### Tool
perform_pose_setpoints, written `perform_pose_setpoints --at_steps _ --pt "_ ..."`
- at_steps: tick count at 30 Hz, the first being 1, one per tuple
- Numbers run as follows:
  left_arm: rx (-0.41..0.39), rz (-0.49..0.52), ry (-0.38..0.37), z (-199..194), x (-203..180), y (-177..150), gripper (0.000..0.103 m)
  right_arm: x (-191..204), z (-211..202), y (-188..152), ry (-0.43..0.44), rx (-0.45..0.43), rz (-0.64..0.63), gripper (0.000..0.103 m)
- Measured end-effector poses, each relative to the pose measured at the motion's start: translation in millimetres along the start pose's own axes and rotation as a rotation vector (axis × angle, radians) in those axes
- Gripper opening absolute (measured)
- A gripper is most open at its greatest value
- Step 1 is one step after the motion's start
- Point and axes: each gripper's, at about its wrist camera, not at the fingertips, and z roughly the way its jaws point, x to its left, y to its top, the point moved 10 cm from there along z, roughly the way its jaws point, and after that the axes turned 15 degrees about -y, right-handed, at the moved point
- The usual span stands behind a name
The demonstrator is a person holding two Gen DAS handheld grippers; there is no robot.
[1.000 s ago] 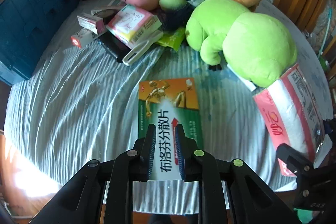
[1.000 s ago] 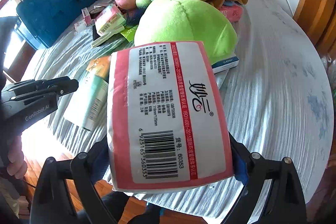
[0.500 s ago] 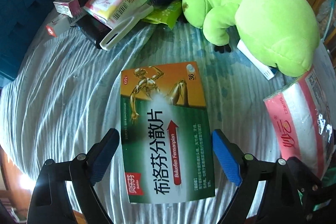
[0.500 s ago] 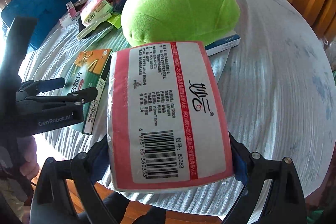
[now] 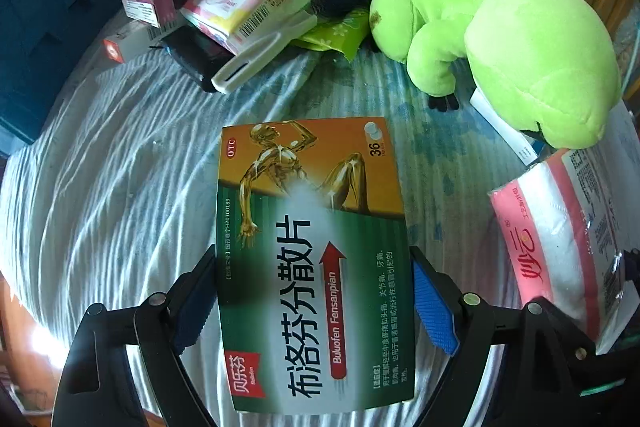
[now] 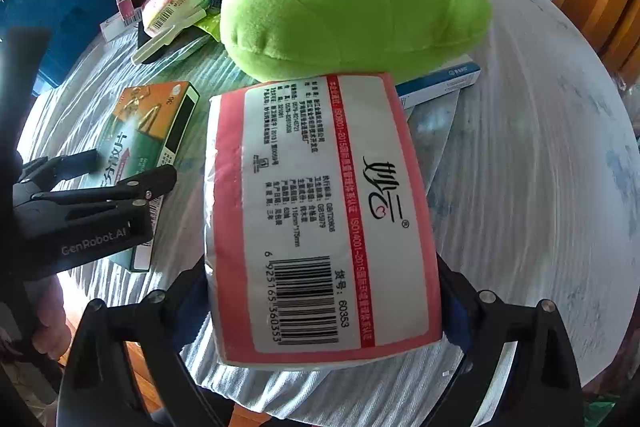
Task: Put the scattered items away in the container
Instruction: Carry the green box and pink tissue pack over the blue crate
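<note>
Straddling a green medicine box (image 5: 314, 259) flat on the striped cloth (image 5: 120, 187), the left gripper (image 5: 314, 303) stands wide; the right gripper (image 6: 322, 303) clamps a pink tissue pack (image 6: 320, 211), blue bin (image 5: 52, 19) far left.

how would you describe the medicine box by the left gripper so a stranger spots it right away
Start at the big green plush on the striped cloth. In front of it, between the left gripper fingers, lies the medicine box. Only it is orange and green with a golden human figure.

left gripper (image 5: 314, 301) jaws spread, right gripper (image 6: 320, 307) clamped
</note>
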Motion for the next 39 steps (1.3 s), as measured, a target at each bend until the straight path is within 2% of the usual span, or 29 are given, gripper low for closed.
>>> perform_pose_setpoints --at_steps 4,11,18,22,29,34,39 --pt "-0.07 0.001 0.008 -30 -2 11 0.088 -4 -21 -1 0.016 -0.039 -0.008 0.093" --pt "-0.198 0.0 0.029 -100 -8 28 0.088 -16 -80 12 0.031 -0.175 -0.029 0.093" --pt "-0.341 -0.003 0.064 -177 12 59 0.088 -1 -155 59 0.04 -0.369 -0.056 0.093" --pt "-0.407 -0.014 0.091 -213 49 75 0.088 29 -191 94 0.052 -0.458 -0.082 0.093" --pt "-0.479 0.004 0.127 -262 134 100 0.088 116 -242 160 0.072 -0.587 -0.093 0.093" --pt "-0.505 0.02 0.138 -285 190 126 0.088 171 -264 195 0.065 -0.631 -0.069 0.092" --pt "-0.555 0.0 0.171 -308 236 156 0.088 209 -282 235 0.067 -0.673 -0.087 0.093"
